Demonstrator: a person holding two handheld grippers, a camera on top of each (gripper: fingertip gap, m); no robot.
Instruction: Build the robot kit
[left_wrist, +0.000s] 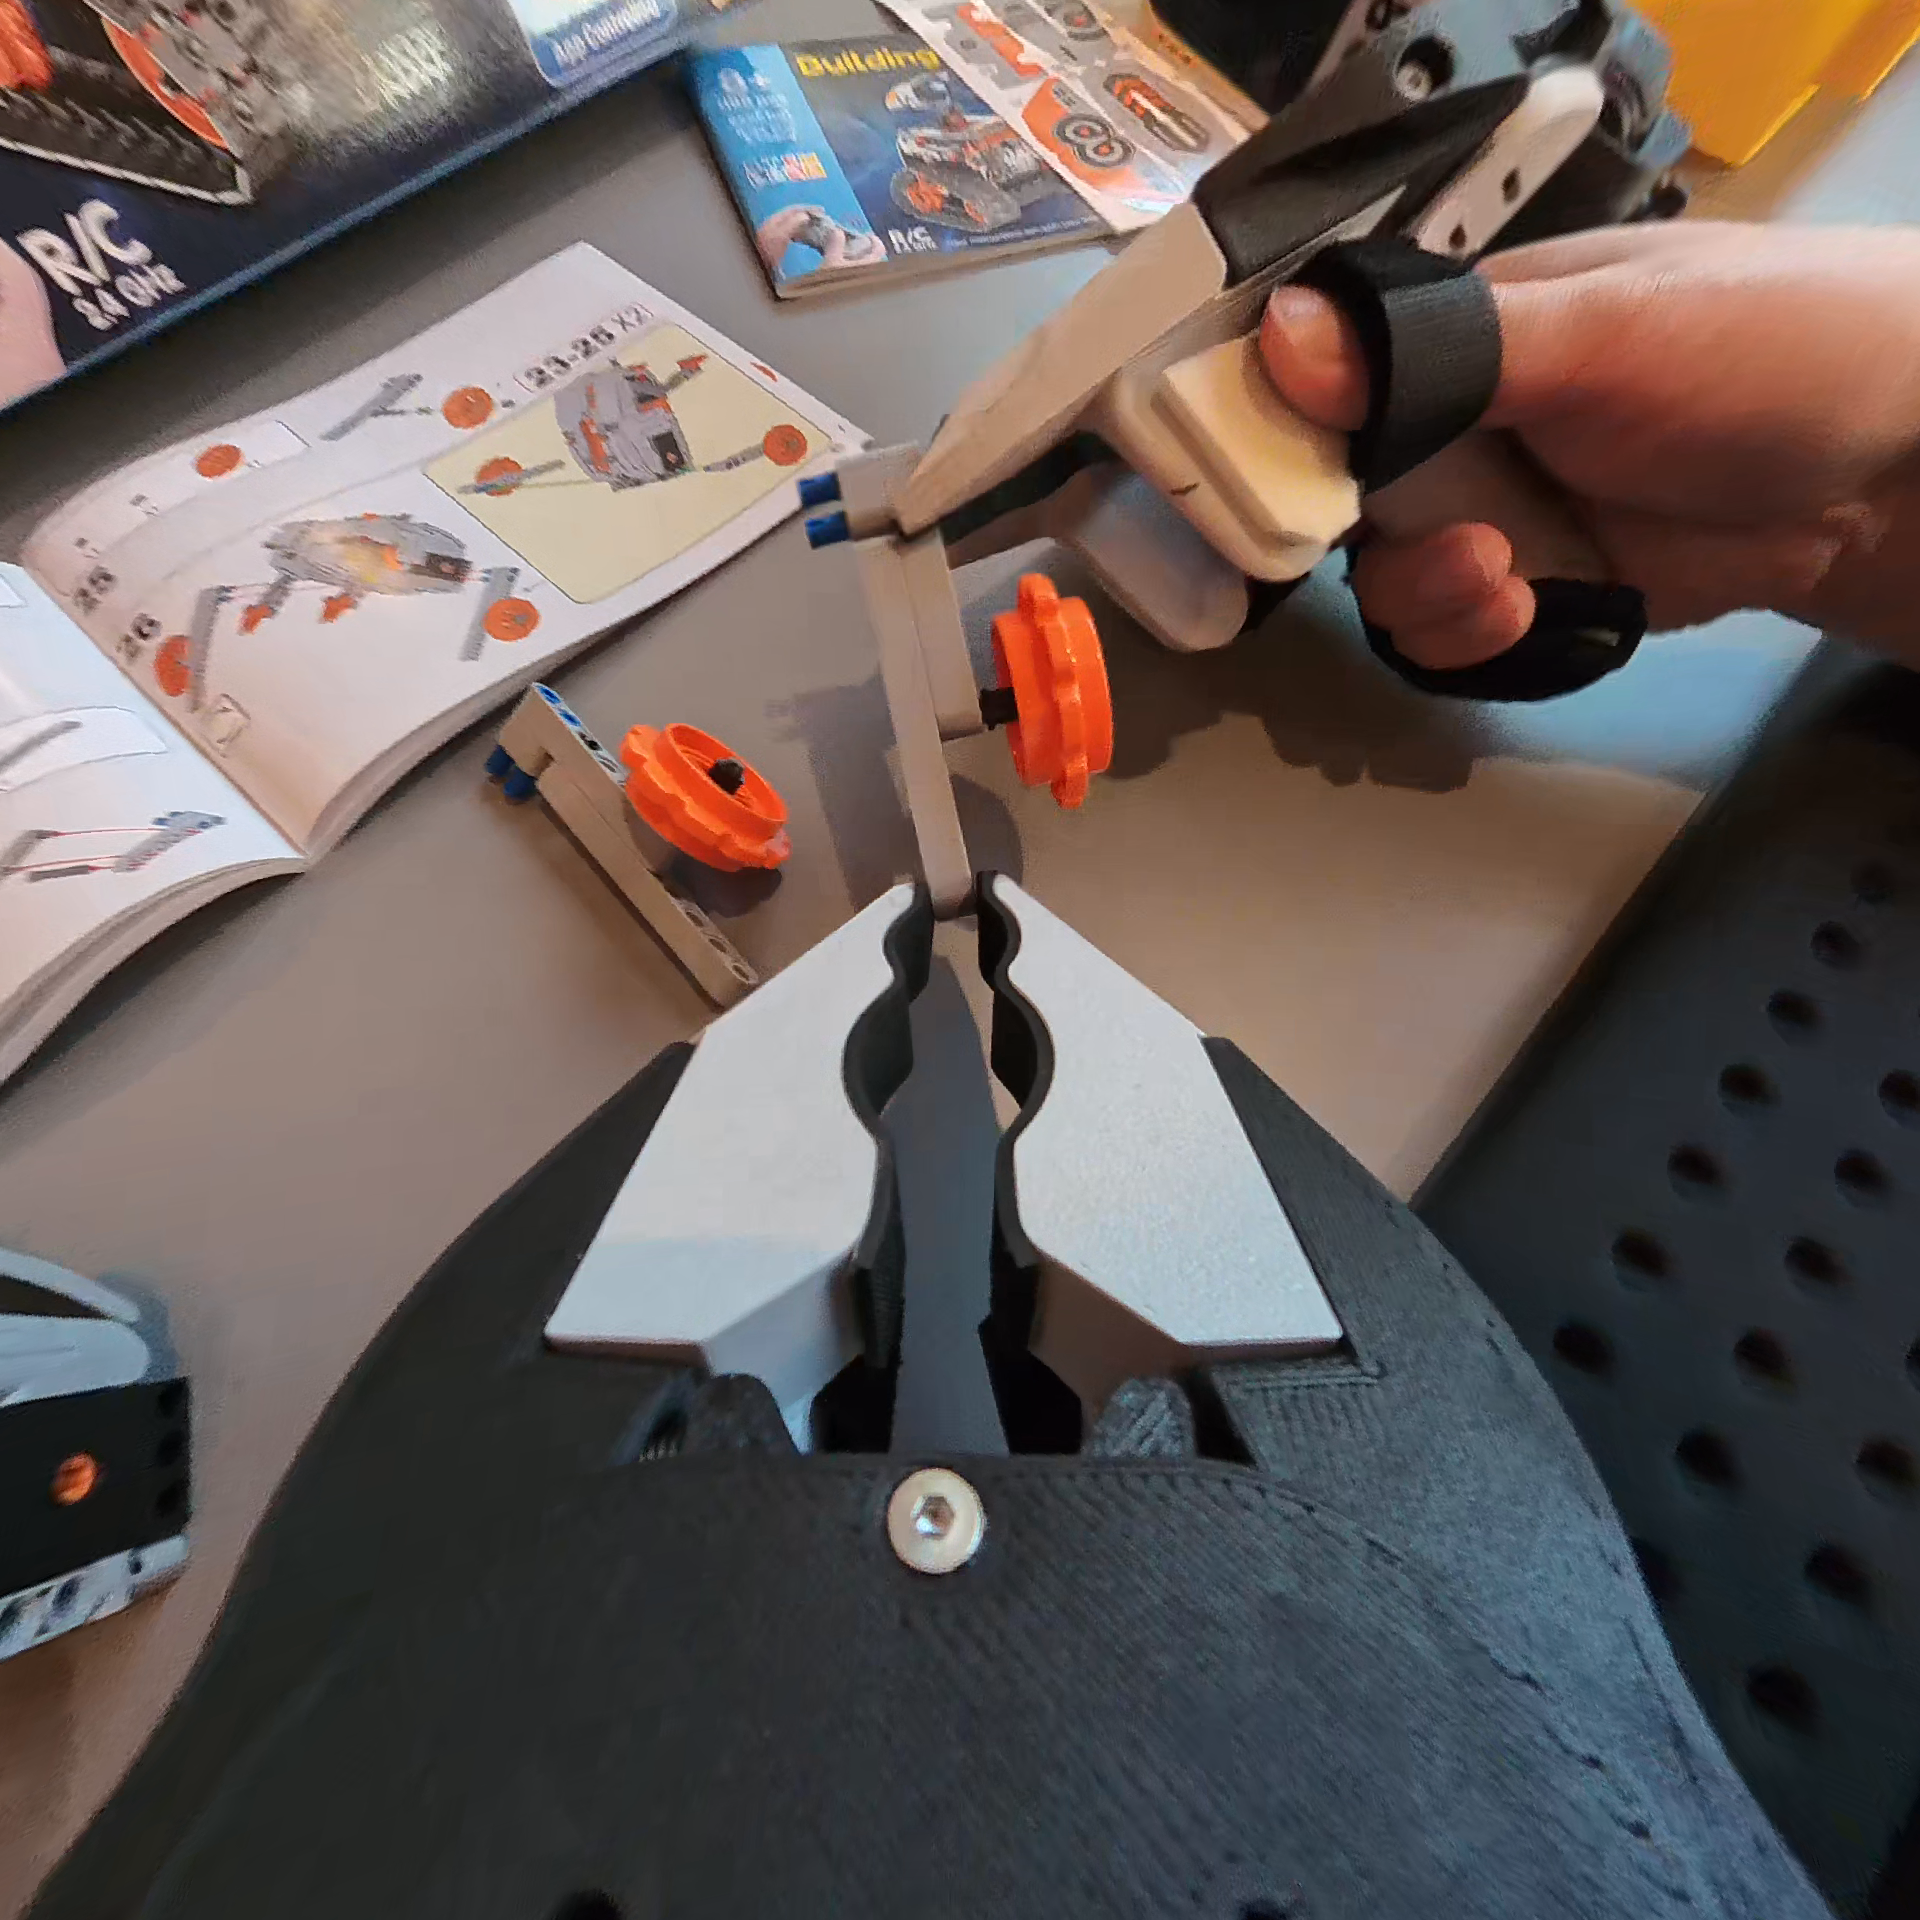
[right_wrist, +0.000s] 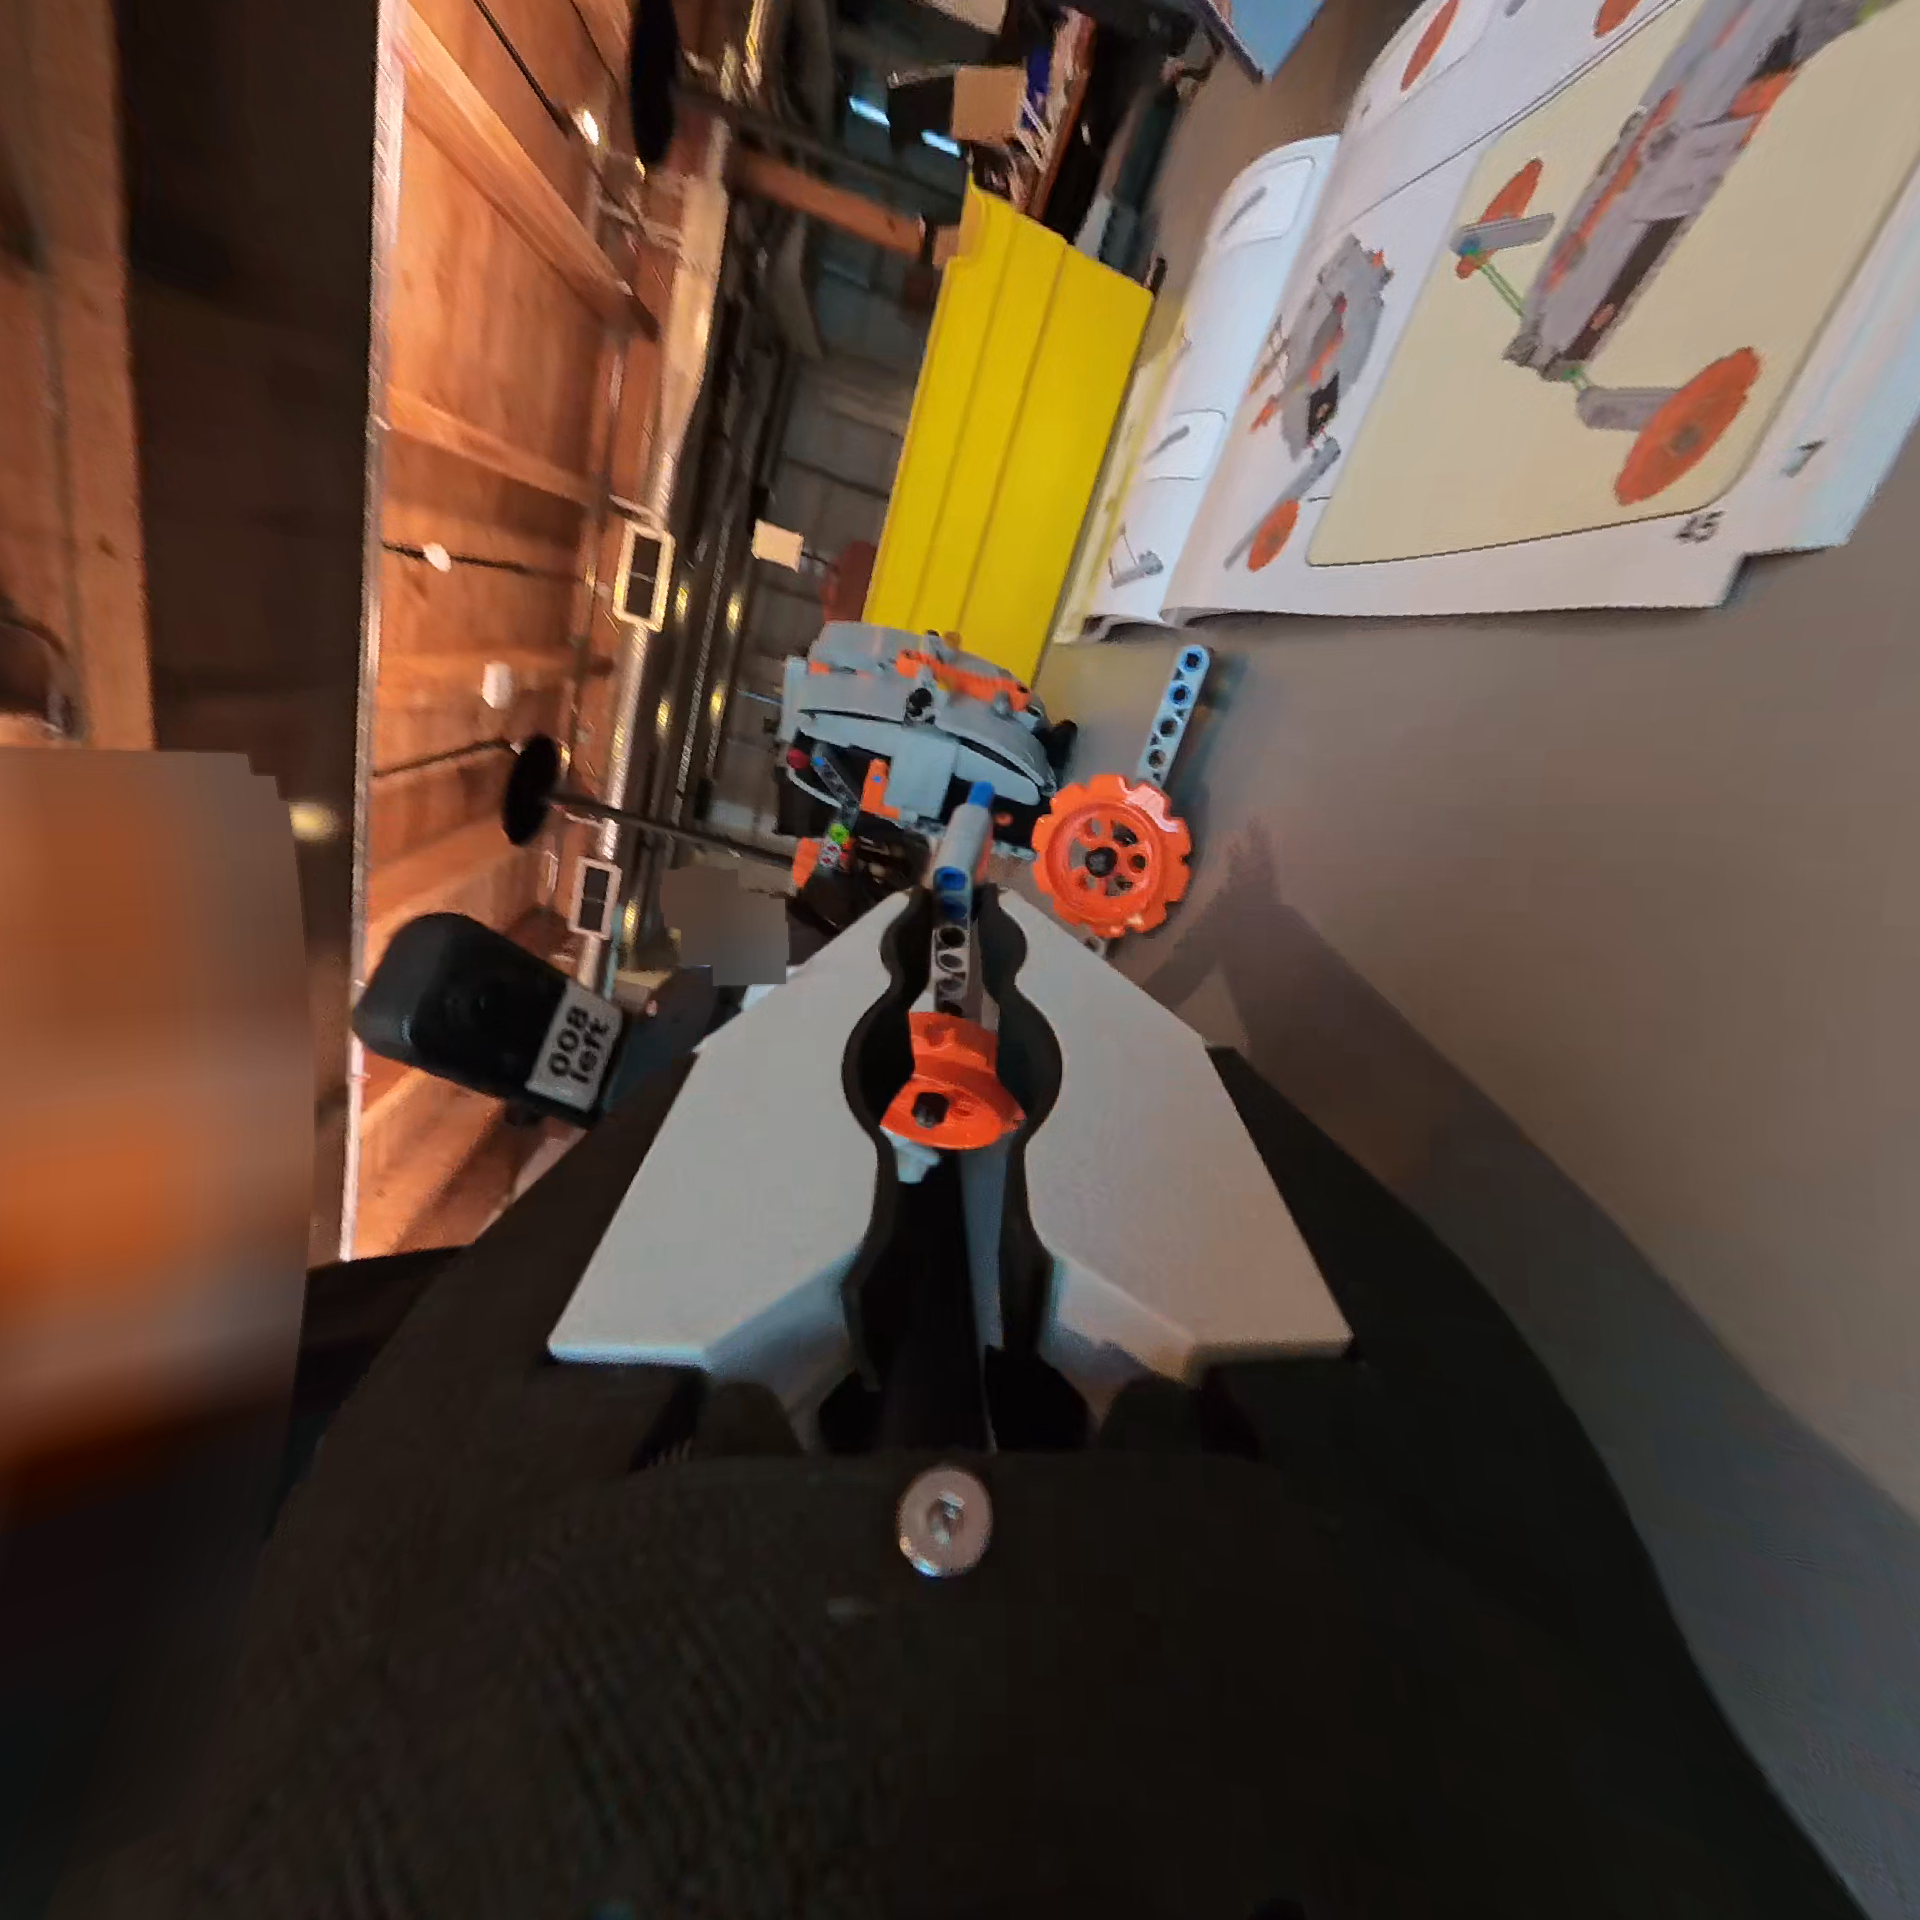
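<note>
A grey beam assembly (left_wrist: 920, 665) with two blue pins (left_wrist: 826, 509) at its top and an orange toothed wheel (left_wrist: 1049, 701) on its side is held above the grey table (left_wrist: 1299, 935). My left gripper (left_wrist: 954, 899) is shut on its lower end. My right gripper (left_wrist: 909, 499), held by a hand (left_wrist: 1662, 416), is shut on its upper end. In the right wrist view the right gripper (right_wrist: 951, 904) clamps the beam (right_wrist: 951, 966), with the orange wheel (right_wrist: 945, 1091) between the fingers. A second such assembly (left_wrist: 623, 831) lies on the table to the left.
An open instruction booklet (left_wrist: 364, 540) lies at left, with a smaller booklet (left_wrist: 873, 166), a sticker sheet (left_wrist: 1070, 104) and the kit box (left_wrist: 208, 125) behind. A partly built model (left_wrist: 73, 1455) stands near left. A black perforated board (left_wrist: 1714, 1143) lies at right, and a yellow bin (right_wrist: 997, 416) farther off. The tips of one gripper are about 6 cm away from the tips of the other.
</note>
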